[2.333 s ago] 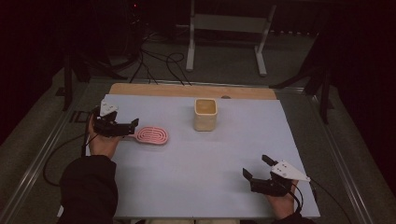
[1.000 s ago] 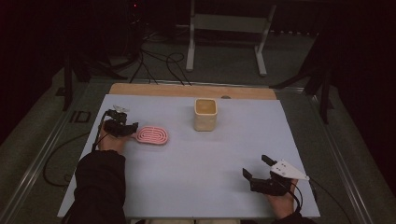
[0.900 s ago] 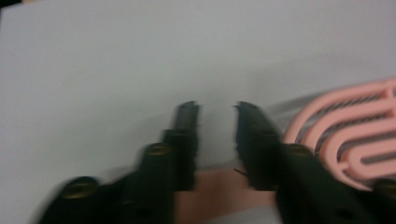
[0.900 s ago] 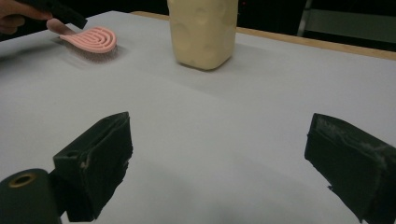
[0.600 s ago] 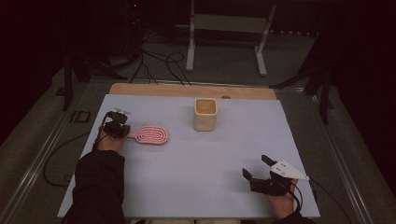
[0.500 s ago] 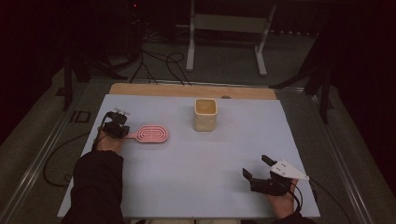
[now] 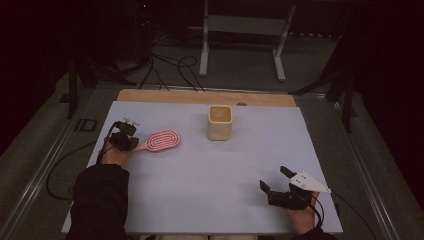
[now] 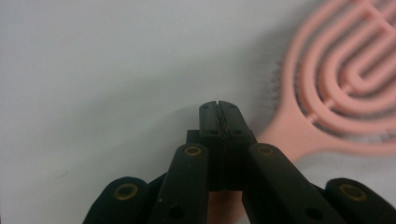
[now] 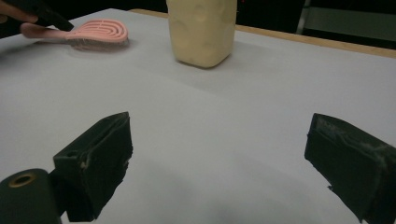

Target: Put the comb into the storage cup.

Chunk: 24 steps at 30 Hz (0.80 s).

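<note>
A pink paddle hairbrush (image 7: 162,139) lies flat on the pale table sheet (image 7: 200,190) at the left, its handle pointing left. My left gripper (image 7: 131,143) sits right over that handle. In the left gripper view the jaws (image 8: 219,112) are pressed together tooth to tooth, and the pink handle (image 8: 285,140) runs beneath them toward the brush head (image 8: 345,79). My right gripper (image 7: 274,178) rests near the front right edge, open and holding nothing (image 9: 219,154). A cream square cup (image 7: 220,122) stands upright in the back middle.
A wooden strip (image 7: 200,96) borders the table's far edge. Beyond it are cables and a metal stand (image 7: 245,30) on the floor. In the right gripper view the cup (image 9: 201,28) and brush (image 9: 100,30) stand far ahead across bare sheet.
The left hand has reached forward and turned its gripper down over the brush handle. The brush has shifted slightly. The right gripper has stayed put.
</note>
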Each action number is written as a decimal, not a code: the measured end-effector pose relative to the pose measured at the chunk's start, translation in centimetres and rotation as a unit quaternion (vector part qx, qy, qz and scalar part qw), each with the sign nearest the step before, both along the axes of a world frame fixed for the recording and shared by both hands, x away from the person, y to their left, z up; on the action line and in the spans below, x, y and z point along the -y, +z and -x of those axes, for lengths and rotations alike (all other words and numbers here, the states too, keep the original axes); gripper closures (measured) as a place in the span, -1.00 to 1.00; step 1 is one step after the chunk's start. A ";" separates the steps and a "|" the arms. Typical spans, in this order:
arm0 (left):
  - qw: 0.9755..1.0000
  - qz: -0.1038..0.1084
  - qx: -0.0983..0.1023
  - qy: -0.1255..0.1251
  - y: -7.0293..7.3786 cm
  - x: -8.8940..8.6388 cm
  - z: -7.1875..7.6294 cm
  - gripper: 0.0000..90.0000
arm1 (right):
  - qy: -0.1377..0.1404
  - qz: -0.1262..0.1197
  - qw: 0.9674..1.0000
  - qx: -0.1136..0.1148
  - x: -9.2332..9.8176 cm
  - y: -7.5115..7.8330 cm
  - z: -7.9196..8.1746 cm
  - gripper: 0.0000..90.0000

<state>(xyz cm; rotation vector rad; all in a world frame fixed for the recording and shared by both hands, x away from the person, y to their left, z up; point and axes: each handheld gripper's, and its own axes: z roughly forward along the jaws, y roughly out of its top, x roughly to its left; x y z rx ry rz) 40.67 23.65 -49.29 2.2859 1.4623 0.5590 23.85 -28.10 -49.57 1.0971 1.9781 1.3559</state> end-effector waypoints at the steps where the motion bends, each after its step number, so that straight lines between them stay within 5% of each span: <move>1: 1.000 -0.001 -0.003 -0.002 0.0 0.0 0.1 1.00 | 0.000 0.000 1.000 0.000 0.0 0.0 0.0 -0.83; 17: 1.000 0.006 0.003 -0.016 0.5 -0.1 1.1 0.96 | 0.001 0.001 1.000 0.001 0.0 0.0 0.0 -0.83; 20: 1.000 0.007 0.007 -0.017 0.6 -0.1 1.1 0.86 | -0.001 0.000 1.000 0.000 0.0 0.0 0.0 -0.83; 24: 0.998 0.048 0.038 -0.003 1.6 -0.2 1.7 0.39 | -0.001 -0.001 1.000 0.002 0.0 0.0 0.0 -0.83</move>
